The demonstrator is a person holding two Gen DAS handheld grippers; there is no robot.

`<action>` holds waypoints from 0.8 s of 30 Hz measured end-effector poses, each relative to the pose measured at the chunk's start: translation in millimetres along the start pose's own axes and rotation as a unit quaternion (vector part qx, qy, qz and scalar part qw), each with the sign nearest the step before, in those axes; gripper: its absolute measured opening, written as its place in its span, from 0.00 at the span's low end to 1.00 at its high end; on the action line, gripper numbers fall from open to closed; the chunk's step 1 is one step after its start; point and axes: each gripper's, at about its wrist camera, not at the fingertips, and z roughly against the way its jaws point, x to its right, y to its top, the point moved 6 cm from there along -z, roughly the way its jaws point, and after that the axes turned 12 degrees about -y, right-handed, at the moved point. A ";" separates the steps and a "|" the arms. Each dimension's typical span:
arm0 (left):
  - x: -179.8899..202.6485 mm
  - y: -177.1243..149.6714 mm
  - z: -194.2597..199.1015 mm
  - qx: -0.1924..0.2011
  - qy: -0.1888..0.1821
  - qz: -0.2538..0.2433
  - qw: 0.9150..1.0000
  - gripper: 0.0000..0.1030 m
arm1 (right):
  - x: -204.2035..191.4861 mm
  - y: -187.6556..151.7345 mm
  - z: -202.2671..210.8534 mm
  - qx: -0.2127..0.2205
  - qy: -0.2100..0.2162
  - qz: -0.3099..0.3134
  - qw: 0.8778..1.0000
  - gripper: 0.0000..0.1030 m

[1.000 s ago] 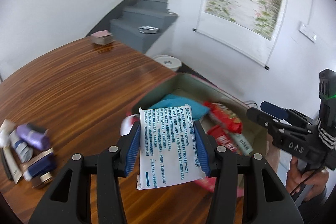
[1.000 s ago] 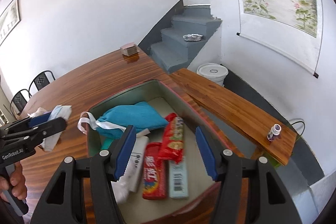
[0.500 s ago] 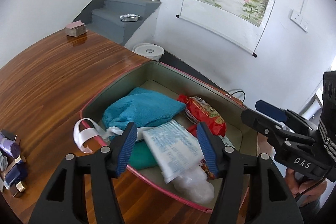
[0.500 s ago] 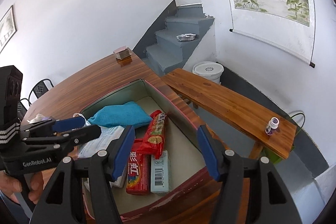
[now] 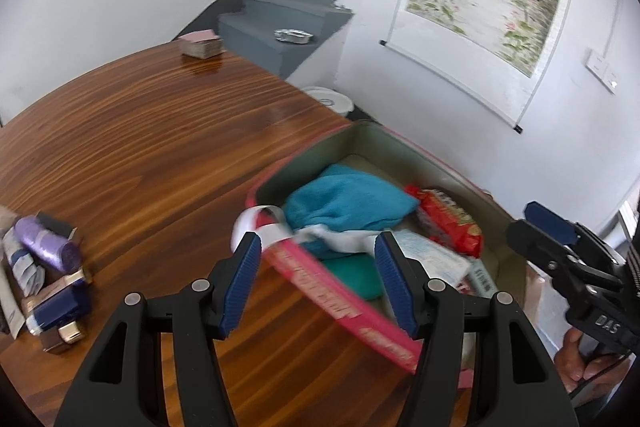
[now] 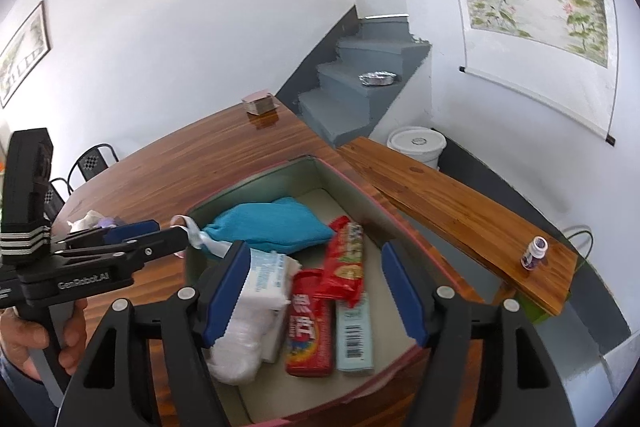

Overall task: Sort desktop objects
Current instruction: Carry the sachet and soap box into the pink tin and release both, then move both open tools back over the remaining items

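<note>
A pink-rimmed box [image 5: 340, 299] [image 6: 352, 187] sits at the table's near corner. It holds a blue cloth pouch [image 5: 348, 203] [image 6: 268, 223], a white printed packet [image 6: 264, 279] [image 5: 432, 255], red snack packs [image 6: 344, 263] [image 5: 444, 223] and a pale barcoded box [image 6: 354, 331]. My left gripper [image 5: 318, 279] is open and empty, above the box's near rim. My right gripper [image 6: 314, 291] is open and empty above the box. A pile of small toiletries [image 5: 44, 279] lies on the table at the left.
A small pink box [image 5: 200, 43] [image 6: 262, 101] stands at the table's far edge. A wooden bench [image 6: 460, 207] with a small bottle [image 6: 534, 253] runs right of the table. A white bucket [image 6: 416, 143] and grey stairs [image 6: 360, 87] lie beyond.
My left gripper let go of the white packet, which now lies in the box, then drew back left. My right gripper stayed open over the box.
</note>
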 end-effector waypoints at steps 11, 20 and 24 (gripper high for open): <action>-76.5 -8.3 42.0 0.027 0.079 0.043 0.996 0.61 | -67.9 -8.5 -3.9 -0.010 0.056 0.029 0.998 0.76; -158.9 -29.5 89.6 0.043 0.147 0.103 0.983 0.61 | -136.0 -25.8 -9.4 -0.028 0.101 0.064 0.992 0.76; -196.7 -46.5 115.7 0.046 0.185 0.121 0.974 0.61 | -161.3 -33.9 -13.5 -0.034 0.113 0.083 0.990 0.76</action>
